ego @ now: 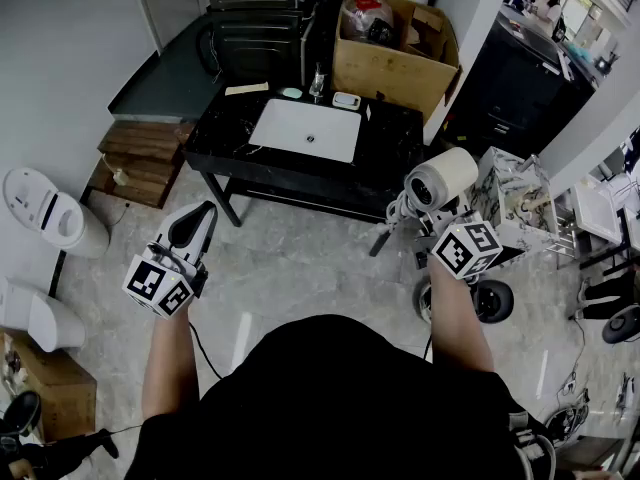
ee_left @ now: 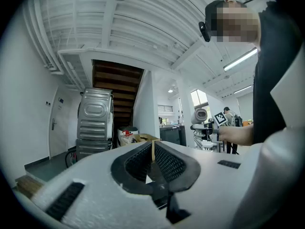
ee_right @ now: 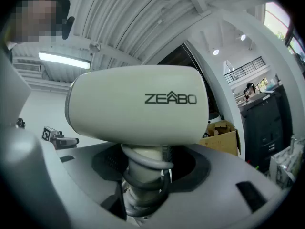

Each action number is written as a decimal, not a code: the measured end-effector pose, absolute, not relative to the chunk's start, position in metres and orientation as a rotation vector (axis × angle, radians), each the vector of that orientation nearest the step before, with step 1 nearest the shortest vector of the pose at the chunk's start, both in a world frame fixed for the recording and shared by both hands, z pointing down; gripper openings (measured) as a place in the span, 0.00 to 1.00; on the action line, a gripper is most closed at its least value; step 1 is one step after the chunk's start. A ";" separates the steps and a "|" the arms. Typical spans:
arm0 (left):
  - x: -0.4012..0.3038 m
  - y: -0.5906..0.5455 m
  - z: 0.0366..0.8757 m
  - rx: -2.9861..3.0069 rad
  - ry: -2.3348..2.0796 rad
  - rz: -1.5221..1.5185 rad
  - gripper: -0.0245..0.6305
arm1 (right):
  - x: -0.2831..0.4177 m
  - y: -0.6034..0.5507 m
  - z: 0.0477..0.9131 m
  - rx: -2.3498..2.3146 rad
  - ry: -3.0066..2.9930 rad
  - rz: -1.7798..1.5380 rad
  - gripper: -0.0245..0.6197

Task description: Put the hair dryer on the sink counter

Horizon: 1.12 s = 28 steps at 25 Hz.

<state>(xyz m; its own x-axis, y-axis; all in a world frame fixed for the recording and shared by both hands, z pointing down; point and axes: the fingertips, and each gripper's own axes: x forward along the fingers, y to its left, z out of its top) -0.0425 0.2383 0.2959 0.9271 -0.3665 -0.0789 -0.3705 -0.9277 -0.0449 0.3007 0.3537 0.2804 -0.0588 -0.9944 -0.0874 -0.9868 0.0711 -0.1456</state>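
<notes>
- Right gripper view: the right gripper has its jaws clamped on the handle of the white hair dryer. The barrel sits just above the jaws, and a grey cord is coiled round the handle.
- Head view: that gripper holds the dryer in the air at the right, near the person, above the floor.
- At the left, the left gripper has its jaws pressed together on nothing.
- Farther off, between both grippers, stands the black sink counter with a white basin. The dryer is well apart from it, off its near right corner.
- Beyond the counter sits a cardboard box.
</notes>
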 end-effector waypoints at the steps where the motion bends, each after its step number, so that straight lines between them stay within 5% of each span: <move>1: -0.039 0.237 0.296 -3.029 0.577 0.102 0.08 | 0.303 0.352 0.281 -2.044 2.176 -0.063 0.39; 28: 0.066 0.228 0.304 -3.031 0.590 0.053 0.08 | 0.407 0.333 0.304 -2.053 2.158 -0.105 0.40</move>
<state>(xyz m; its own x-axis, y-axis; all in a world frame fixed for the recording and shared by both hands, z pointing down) 0.0657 0.2281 0.3041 0.9265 -0.3738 -0.0442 -0.3756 -0.9256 -0.0458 0.4070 0.3331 0.3037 -0.0443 -0.9967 -0.0684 -0.9854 0.0549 -0.1614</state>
